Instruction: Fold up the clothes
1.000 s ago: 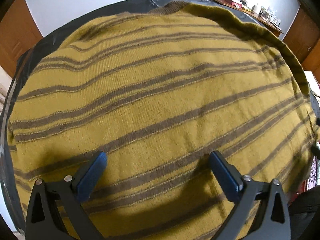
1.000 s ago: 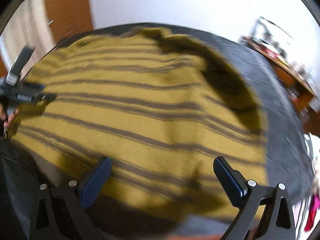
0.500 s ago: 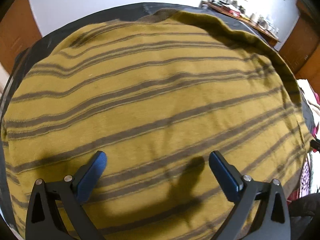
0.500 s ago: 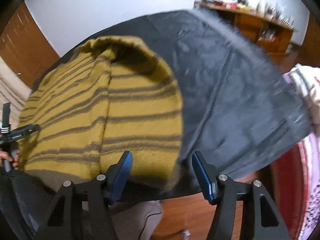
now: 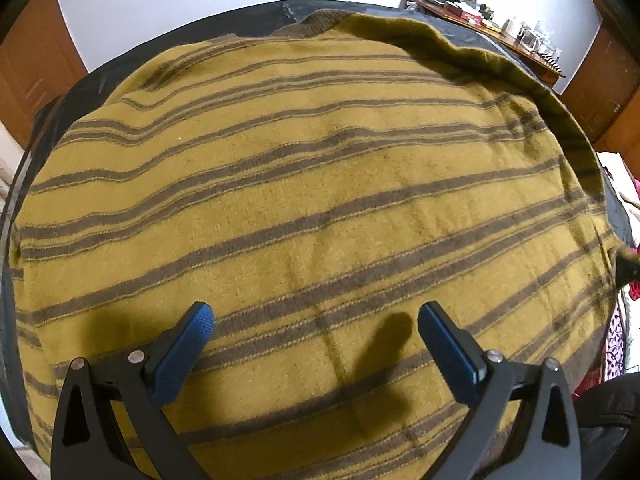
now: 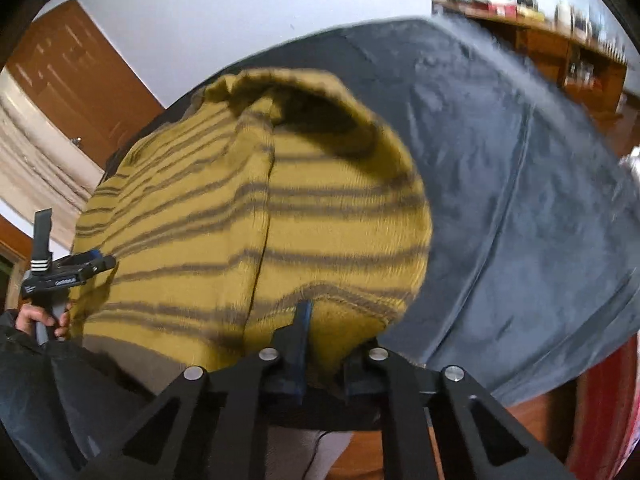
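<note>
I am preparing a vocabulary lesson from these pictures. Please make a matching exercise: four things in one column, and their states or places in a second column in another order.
Things:
1. left tool
2. right tool
3. striped sweater
4. grey cover

States or places:
A. lies under the sweater
B. open, over the sweater
C. spread out, with the near right part pinched
D. shut on the sweater's ribbed edge

Pairs: 1-B, 2-D, 3-C, 4-A

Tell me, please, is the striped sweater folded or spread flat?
Mostly spread: the sweater lies flat across the dark cover; the right tool pinches its near edge.
</note>
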`<state>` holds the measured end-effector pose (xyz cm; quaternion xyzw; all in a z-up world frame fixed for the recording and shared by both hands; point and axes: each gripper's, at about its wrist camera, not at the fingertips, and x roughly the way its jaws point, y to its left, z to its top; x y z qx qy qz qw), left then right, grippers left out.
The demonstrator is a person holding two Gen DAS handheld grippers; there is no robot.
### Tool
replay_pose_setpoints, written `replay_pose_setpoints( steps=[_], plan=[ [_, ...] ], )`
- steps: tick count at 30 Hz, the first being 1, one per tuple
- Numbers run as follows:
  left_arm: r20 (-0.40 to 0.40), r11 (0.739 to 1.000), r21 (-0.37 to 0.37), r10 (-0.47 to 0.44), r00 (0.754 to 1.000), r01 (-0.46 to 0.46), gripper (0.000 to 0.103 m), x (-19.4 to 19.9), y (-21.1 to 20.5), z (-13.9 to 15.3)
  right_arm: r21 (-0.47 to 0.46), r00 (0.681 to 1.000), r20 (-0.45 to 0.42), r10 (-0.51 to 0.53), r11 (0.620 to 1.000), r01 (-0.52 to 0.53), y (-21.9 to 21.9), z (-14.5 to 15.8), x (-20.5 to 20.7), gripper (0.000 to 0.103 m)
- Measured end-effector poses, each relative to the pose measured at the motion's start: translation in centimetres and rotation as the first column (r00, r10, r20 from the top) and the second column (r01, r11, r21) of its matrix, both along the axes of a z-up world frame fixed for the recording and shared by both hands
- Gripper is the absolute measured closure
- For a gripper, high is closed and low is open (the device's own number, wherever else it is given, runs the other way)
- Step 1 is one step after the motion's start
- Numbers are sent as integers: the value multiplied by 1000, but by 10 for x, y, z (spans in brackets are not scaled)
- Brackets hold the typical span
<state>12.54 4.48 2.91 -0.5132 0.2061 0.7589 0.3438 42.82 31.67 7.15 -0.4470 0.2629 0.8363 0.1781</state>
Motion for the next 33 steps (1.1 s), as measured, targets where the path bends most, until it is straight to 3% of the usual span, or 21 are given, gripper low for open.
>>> replay_pose_setpoints(
  steps=[7, 11, 15, 17, 21, 28, 33],
  plan=[
    [1, 1000, -18, 20, 1000, -20, 0, -2, -3, -2, 236, 992, -68, -102, 965, 116, 35, 63, 4, 95],
    [8, 999, -19, 31, 999, -31, 0, -3, -5, -4, 417, 983, -55, -177, 890, 183, 63, 92, 11, 95],
    [9, 999, -27, 30, 1000, -29, 1, -2, -4, -6, 528, 974, 18, -224, 829, 181, 88, 88, 2, 95],
    [6, 999, -30, 26, 1000, -25, 0, -2, -4, -6, 532, 960, 13, -279, 815, 230, 103, 81, 1, 95],
    [-4, 999, -36, 26, 1000, -26, 0, -2, -6, -3, 471, 935, 46, -352, 833, 290, 130, 63, -6, 94],
    [-32, 997, -29, 66, 997, -67, 0, -7, -11, 13, 449, 944, 61, -323, 854, 263, 132, 58, -18, 92],
    [-61, 994, -28, 106, 992, -108, 0, -15, -22, 25, 432, 956, 23, -293, 865, 255, 129, 69, -32, 91]
  ],
)
